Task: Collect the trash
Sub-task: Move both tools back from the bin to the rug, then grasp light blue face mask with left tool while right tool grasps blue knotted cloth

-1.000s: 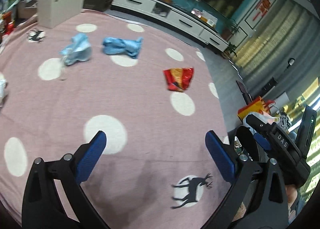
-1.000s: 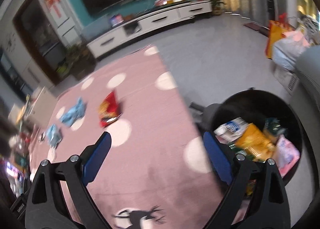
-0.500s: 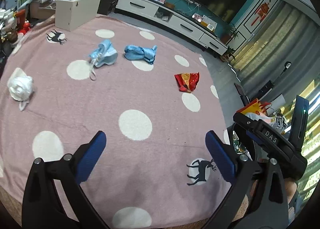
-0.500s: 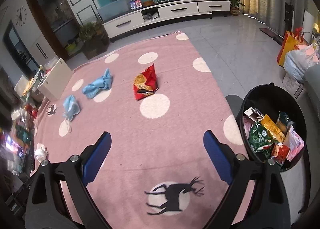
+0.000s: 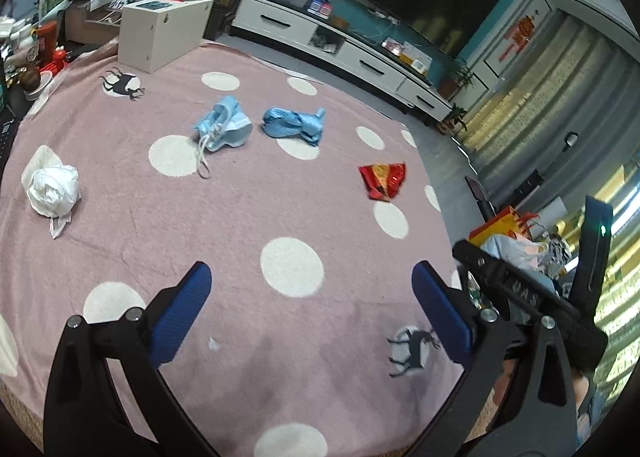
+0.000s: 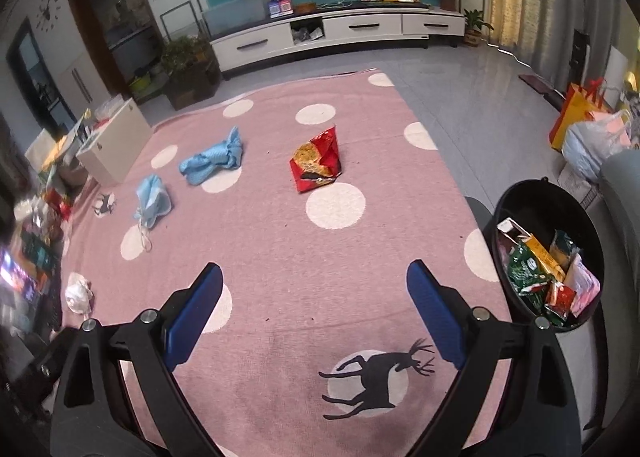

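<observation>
Trash: four loose pieces lie on the pink dotted rug, well apart from both grippers.
Left gripper: jaws spread wide, nothing between the blue pads; only rug shows in the gap.
Right gripper: jaws spread wide as well, nothing held; a black deer print on the rug lies just below the gap.
Red snack bag: crumpled, toward the rug's far right side, beside a white dot.
Blue cloth: bunched up, left of the snack bag, nearer the rug's far edge.
Light blue mask: left of the blue cloth, its string trailing toward the near side.
White wad: crumpled paper or tissue near the rug's left edge, large in the left view, small and blurred in the right view.
Bin: black and round, standing on the grey floor just off the rug's right edge, with packets and wrappers inside.
Only in right view: the bin's inside and its contents; the left view has the other gripper's body across that spot.
Only in left view: the right gripper's black body at the right edge.
White box: at the rug's far left corner.
Pose: both grippers angle downward over the rug's near edge, side by side.
</observation>
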The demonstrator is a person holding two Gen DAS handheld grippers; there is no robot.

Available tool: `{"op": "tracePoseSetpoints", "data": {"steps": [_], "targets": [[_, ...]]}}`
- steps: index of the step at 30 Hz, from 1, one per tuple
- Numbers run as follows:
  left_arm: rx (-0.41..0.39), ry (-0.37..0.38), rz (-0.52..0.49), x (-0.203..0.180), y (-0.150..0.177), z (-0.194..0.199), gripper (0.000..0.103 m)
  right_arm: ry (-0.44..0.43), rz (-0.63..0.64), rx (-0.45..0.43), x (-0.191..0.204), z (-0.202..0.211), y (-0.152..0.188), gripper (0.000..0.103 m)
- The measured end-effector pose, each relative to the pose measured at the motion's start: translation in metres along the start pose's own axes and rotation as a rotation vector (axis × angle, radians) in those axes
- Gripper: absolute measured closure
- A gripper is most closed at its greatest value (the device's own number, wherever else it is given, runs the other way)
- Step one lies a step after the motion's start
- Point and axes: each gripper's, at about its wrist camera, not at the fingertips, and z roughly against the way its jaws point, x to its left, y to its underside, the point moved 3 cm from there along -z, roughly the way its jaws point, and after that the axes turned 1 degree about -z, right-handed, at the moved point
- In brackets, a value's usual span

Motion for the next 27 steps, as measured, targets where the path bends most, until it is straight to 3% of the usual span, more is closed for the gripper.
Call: {"op": "tracePoseSetpoints", "data": {"steps": [4,14,22,27], "targets": [[0.024,0.019,0.028,0.010,-0.012,-0.024,0.003,0.020,-0.002,0.019,0.005,-0.018,-0.005,0.012],[0.059,-0.105,0.133,0.079,-0.068,-0.106,0.003,0.011,-0.002,0.062,0.028,-0.086,-0.056,0.012],[0.012,-0.148,0.154,0.111,-0.119,-0.139,0.005,-0.124,0.042,0.150,0.109,-0.172,-0.114,0.012],[0.045,-0.117,0.116,0.105,-0.127,-0.163,0.031,-0.092,0.052,0.179,0.138,-0.227,-0.134,0.012]]}}
